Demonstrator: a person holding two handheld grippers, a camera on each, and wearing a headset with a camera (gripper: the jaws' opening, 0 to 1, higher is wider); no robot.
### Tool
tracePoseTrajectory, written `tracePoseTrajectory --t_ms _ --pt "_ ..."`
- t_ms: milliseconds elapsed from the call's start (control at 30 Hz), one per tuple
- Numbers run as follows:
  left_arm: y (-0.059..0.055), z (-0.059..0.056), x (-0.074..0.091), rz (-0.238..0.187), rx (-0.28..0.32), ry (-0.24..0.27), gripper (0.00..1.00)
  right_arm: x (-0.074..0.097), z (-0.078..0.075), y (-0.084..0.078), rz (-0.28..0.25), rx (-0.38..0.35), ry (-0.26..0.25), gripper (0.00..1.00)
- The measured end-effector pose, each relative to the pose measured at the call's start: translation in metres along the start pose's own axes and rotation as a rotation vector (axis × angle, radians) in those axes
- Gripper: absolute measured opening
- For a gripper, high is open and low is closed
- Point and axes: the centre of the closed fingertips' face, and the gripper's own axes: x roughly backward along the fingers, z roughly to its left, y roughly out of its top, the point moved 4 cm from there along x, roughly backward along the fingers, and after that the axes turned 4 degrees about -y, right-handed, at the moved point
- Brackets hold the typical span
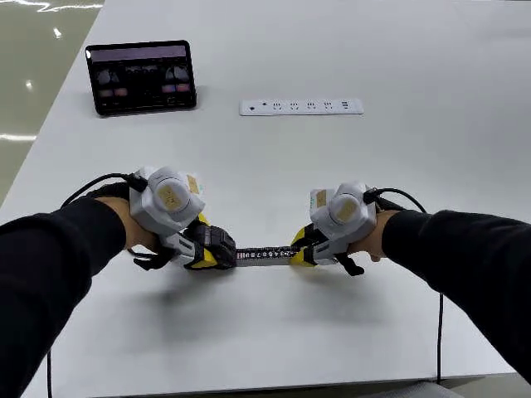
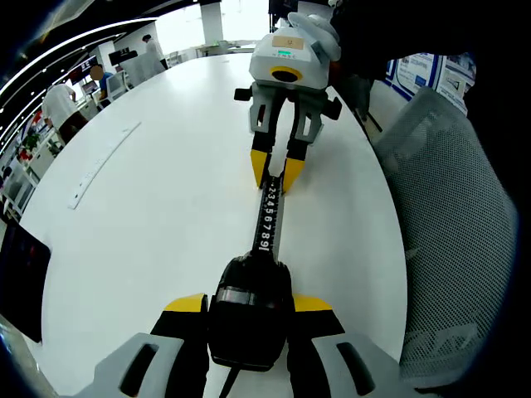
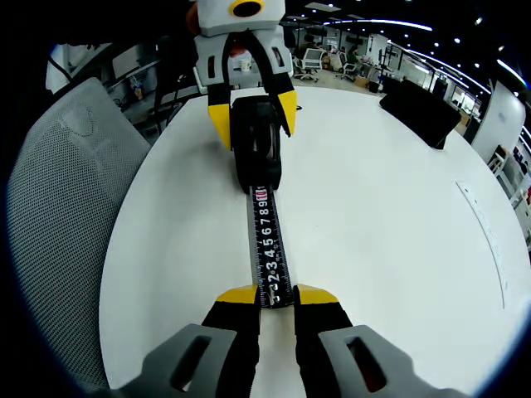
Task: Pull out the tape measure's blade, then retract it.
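Note:
The black tape measure case [image 1: 217,246] rests low over the white table, clamped between the yellow-tipped jaws of my left gripper [image 1: 202,249]. In the left gripper view the case [image 2: 249,308] sits between the jaws of the left gripper [image 2: 249,303]. A short length of black blade [image 1: 264,253] with white numbers runs from the case to my right gripper [image 1: 304,249], which is shut on the blade's end. The right gripper view shows the blade [image 3: 266,240] pinched in the right gripper [image 3: 275,295], and the case [image 3: 255,145] beyond.
A dark tablet [image 1: 141,76] stands at the back left of the table [image 1: 274,332]. A white power strip [image 1: 301,106] lies behind the grippers. A grey mesh chair [image 2: 456,240] stands beside the table edge. Cables trail from both grippers.

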Motion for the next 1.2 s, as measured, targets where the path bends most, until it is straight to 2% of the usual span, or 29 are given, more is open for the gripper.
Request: tracePoseTrajectory --t_ms 1200 --pt "-0.002 0.002 -0.001 -0.006 0.003 0.007 0.33 0.013 -0.002 -0.018 0.015 -0.018 -0.011 0.11"
